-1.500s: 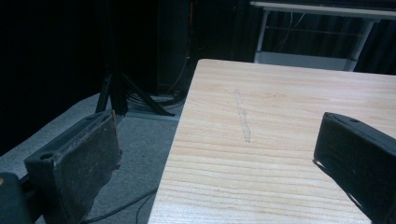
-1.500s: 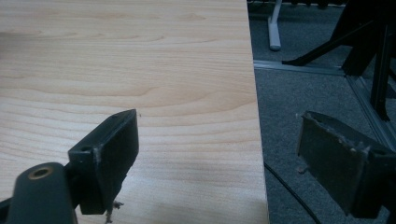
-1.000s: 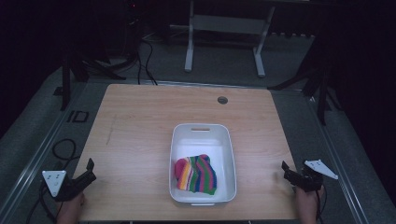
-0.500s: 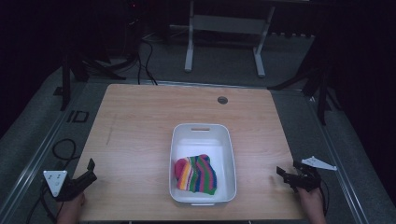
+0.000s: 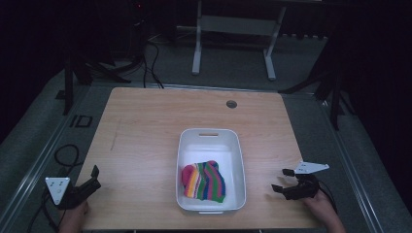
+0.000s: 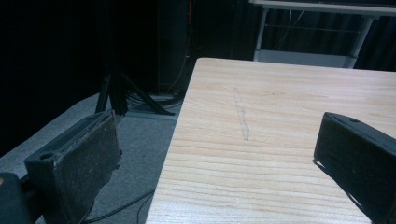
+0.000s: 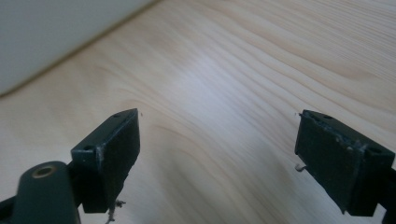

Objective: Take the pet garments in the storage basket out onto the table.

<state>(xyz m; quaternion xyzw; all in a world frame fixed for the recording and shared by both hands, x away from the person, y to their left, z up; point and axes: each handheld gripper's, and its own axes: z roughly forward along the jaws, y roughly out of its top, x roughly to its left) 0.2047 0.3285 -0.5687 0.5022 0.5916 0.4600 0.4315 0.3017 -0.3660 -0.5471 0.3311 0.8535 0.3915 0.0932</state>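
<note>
Striped sock lay bunched in the near half of the white bin, which stood on the surface toward the middle of its near edge. I noted bands of pink, yellow, green and dark blue on it; whether it was one sock or a pair folded together I could not tell.

Left tongs sat at the near left corner of the surface, jaws wide and empty, one jaw out past the left edge over the floor in the left gripper view. Right tongs sat near the near right corner, jaws likewise wide with nothing between them, pointed toward the bin. In the right gripper view they hung low over bare wood, with a pale blurred wall, probably the bin's side, at the upper left.

My judgement: the work stood at the approach, before any grasp. The right tongs were nearer the sock. The next move would call for lifting over the bin's right rim, coming down into the near half and closing on a raised fold.

The sock's underside and its near edge by the bin's near wall were hidden. Both hands were cut off at the bottom of the high view.
</note>
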